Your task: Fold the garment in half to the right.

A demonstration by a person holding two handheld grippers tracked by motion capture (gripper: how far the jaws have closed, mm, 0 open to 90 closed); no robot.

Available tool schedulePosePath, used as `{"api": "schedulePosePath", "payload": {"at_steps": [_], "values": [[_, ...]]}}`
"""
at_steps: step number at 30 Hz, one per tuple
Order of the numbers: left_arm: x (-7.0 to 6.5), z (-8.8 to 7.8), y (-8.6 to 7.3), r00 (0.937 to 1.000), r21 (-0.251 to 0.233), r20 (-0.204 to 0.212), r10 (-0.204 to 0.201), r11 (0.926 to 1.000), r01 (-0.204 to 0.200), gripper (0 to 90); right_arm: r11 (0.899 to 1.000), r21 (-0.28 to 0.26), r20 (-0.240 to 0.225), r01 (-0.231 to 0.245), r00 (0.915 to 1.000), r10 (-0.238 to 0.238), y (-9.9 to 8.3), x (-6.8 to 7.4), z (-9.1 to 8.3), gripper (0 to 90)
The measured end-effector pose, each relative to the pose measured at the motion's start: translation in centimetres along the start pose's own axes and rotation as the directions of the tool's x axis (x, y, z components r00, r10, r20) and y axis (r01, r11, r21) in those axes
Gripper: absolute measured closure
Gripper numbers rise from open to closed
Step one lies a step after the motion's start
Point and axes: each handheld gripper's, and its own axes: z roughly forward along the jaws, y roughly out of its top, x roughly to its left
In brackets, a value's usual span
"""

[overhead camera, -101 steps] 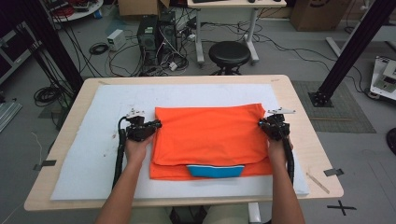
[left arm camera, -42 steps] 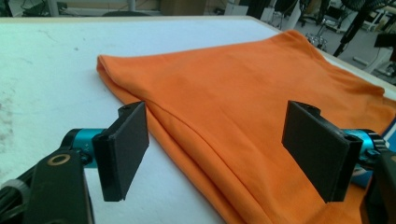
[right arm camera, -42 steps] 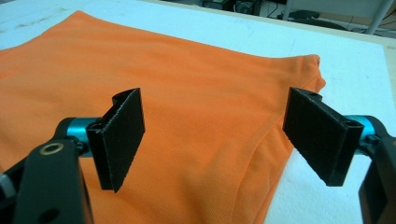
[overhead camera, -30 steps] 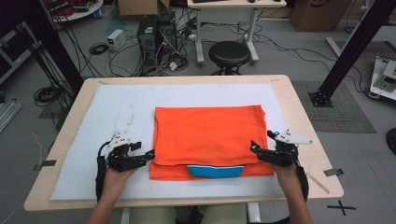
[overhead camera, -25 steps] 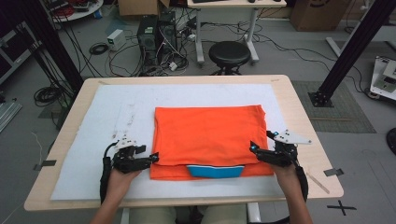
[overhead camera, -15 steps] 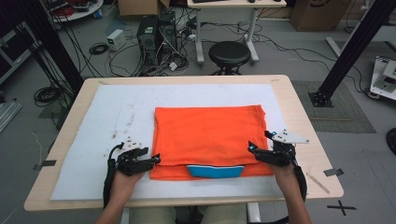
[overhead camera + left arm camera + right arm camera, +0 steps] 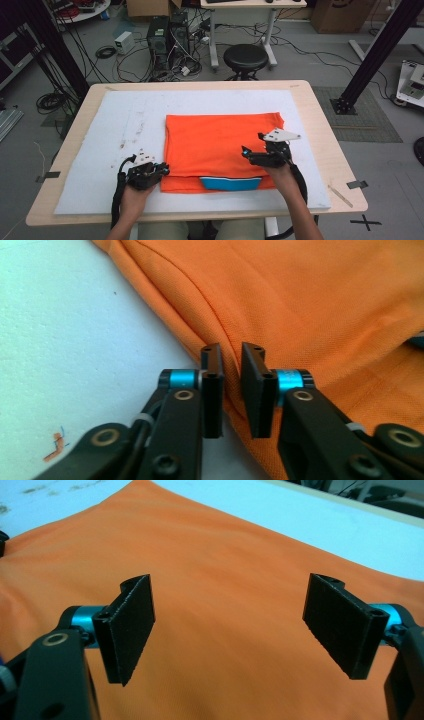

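An orange shirt (image 7: 222, 145) lies folded flat on the white mat (image 7: 100, 150), with a blue collar patch (image 7: 231, 183) at its near edge. My left gripper (image 7: 162, 172) sits at the shirt's near left corner. Its jaws have just been closing, and in the left gripper view the shirt's folded edge (image 7: 310, 300) is pinched between the two pads of the left gripper (image 7: 231, 352). My right gripper (image 7: 251, 146) hovers over the right part of the shirt, pointing left. In the right gripper view the right gripper (image 7: 230, 595) stands wide open above the orange cloth (image 7: 225, 645), nothing between its fingers.
The mat covers most of a wooden table (image 7: 325, 130). Bare mat lies to the left of the shirt and behind it. A black stool (image 7: 245, 55) and cables stand on the floor beyond the far edge.
The left jaws have closed onto the shirt's near left edge. The right gripper has slid left from the shirt's right edge to above the cloth, still open.
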Motion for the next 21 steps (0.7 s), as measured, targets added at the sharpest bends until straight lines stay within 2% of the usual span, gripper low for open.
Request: {"api": "schedulePosePath", "payload": {"at_steps": [2, 7, 12, 16, 21], "values": [[0.0, 0.0, 0.0, 1.0000, -0.006, 0.001, -0.004, 1.0000, 0.004, 82.6, 1.000, 0.023, -0.020, 0.015, 0.9997, -0.015, 1.0, 0.3, 1.3, 21.3], [0.0, -0.1, -0.1, 0.9999, -0.019, 0.009, -0.005, 0.9998, 0.006, 84.6, 0.999, 0.035, -0.073, 0.019, 0.9972, -0.016, 3.4, 1.2, 4.8, 21.3], [0.1, -0.3, -0.2, 0.9998, -0.032, 0.019, -0.007, 0.9995, 0.008, 85.2, 0.997, 0.062, -0.125, 0.042, 0.9916, -0.034, 5.5, 2.9, 8.5, 21.3], [0.0, -0.5, -0.3, 0.9998, -0.037, 0.022, -0.001, 0.9993, 0.002, 85.4, 0.997, 0.067, -0.146, 0.047, 0.9886, -0.037, 6.7, 3.9, 11.0, 21.3], [0.1, -0.5, -0.3, 0.9996, -0.045, 0.029, -0.006, 0.9990, 0.007, 85.5, 0.994, 0.081, -0.173, 0.075, 0.9831, -0.060, 7.9, 5.3, 14.0, 21.3]]}}
